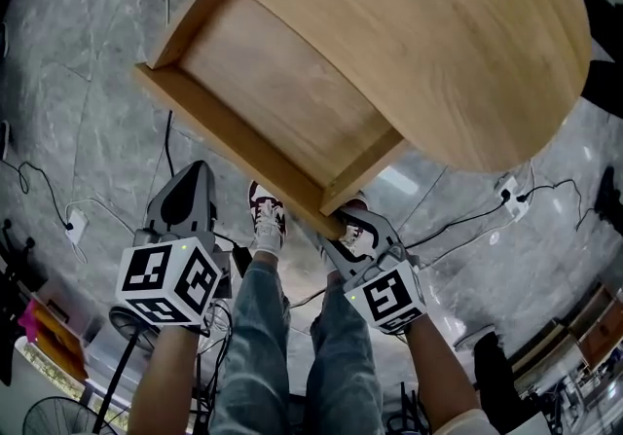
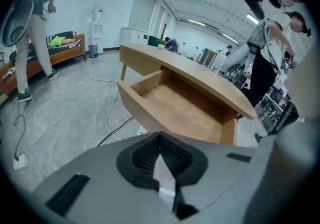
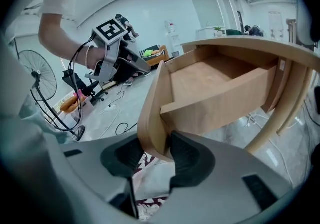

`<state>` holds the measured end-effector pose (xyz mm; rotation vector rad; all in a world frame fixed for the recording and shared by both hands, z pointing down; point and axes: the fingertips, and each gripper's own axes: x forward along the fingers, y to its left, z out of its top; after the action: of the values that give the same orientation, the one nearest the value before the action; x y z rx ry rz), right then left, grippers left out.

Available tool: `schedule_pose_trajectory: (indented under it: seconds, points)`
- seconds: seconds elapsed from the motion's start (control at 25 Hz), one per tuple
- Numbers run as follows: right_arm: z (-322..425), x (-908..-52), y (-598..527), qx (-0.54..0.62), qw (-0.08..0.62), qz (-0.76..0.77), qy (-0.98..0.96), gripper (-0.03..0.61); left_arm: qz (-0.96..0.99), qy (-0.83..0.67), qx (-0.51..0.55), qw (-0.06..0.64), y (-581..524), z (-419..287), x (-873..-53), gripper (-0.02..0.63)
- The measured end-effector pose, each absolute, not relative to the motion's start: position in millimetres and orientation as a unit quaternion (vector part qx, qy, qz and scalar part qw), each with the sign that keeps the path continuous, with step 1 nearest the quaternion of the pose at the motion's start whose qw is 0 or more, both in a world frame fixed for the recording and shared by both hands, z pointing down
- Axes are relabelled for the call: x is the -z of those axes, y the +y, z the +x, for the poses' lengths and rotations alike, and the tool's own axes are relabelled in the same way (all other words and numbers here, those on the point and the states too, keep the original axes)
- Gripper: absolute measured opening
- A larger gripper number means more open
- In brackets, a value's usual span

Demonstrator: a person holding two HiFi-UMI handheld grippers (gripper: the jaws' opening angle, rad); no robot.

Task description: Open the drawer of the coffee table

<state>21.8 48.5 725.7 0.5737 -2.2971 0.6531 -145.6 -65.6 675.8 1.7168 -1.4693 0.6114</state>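
**Clerk:** Item one, the right gripper (image 3: 156,150). Condition?

**Checker:** Jaws partly spread, closed around the drawer front (image 3: 152,113) at its lower end corner. The panel stands edge-on between the two pads and fills the space between them. Both pads appear to bear on it, though the left pad's contact is half hidden behind the wood.

**Clerk:** Item two, the drawer (image 1: 263,83). Location?

**Checker:** Pulled well out from under the coffee table (image 1: 419,24), empty, bare wooden floor showing. The box runs up and away from the right gripper (image 1: 346,227). The nearest end of the front panel is in its jaws. The tabletop overhangs the far part, beyond and to the right of that gripper.

**Clerk:** Item three, the left gripper (image 1: 198,170)?

**Checker:** Pads pressed together at the tips, nothing between them. It hangs clear of the furniture, and the drawer front (image 1: 234,146) lies just ahead of its tips without touching.

**Clerk:** And from its own view?

**Checker:** The left gripper (image 2: 160,138) looks straight at the open drawer (image 2: 185,105), which lies ahead and slightly right.

**Clerk:** Sundries?

**Checker:** One shoe (image 1: 266,214) on the grey floor, between the two grippers and below the drawer front.
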Motion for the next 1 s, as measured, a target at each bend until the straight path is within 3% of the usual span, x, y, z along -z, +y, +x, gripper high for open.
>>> schedule_pose_trajectory:
  seconds: [0.24, 0.48, 1.0]
  points:
    - [19, -721, 46, -0.309, 0.329, 0.225, -0.863, 0.175, 0.679, -0.579, -0.233, 0.386, -70, -145, -653, -0.006]
    - [25, -665, 39, -0.361, 0.296, 0.265, -0.844, 0.184, 0.671, -0.594, -0.222, 0.384, -67, -149, -591, -0.006]
    - [89, -389, -56, -0.335, 0.118, 0.474, -0.805, 0.167, 0.679, -0.651, -0.115, 0.319, -94, -157, -351, -0.006]
